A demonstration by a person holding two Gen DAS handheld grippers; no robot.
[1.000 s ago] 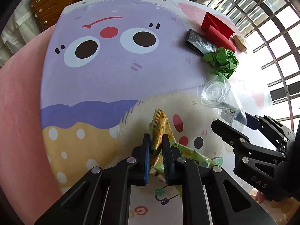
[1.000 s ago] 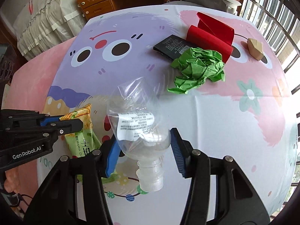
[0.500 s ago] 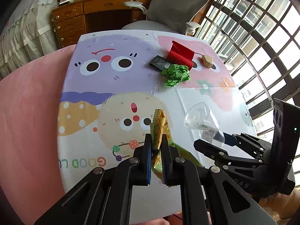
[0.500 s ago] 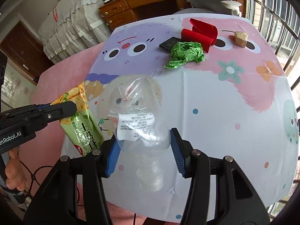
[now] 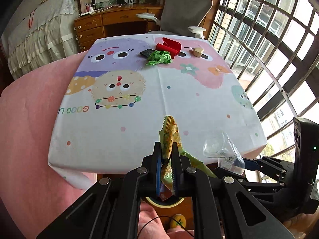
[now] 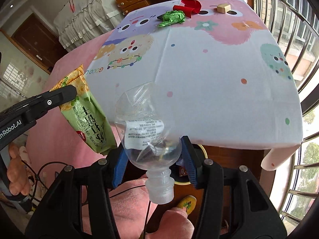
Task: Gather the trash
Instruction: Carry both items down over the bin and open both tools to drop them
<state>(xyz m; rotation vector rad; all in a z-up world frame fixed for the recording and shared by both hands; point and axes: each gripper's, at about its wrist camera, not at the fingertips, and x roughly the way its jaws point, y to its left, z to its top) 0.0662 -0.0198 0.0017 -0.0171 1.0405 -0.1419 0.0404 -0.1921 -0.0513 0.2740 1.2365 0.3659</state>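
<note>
Left wrist view: left gripper (image 5: 167,155) clamping a green-and-yellow snack wrapper (image 5: 169,137) edge-on, off the near edge of the tablecloth (image 5: 139,131); crumpled green paper (image 5: 159,57), red paper (image 5: 169,44) lying far.

Right wrist view: right gripper (image 6: 153,159) squeezing a crushed clear plastic bottle (image 6: 143,127), cap nearest; showing the wrapper's printed face (image 6: 91,123), hanging at left.

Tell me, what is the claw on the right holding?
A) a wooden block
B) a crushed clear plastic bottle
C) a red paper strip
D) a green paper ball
B: the right claw is shut on the crushed clear plastic bottle, cap end toward the camera.
</note>
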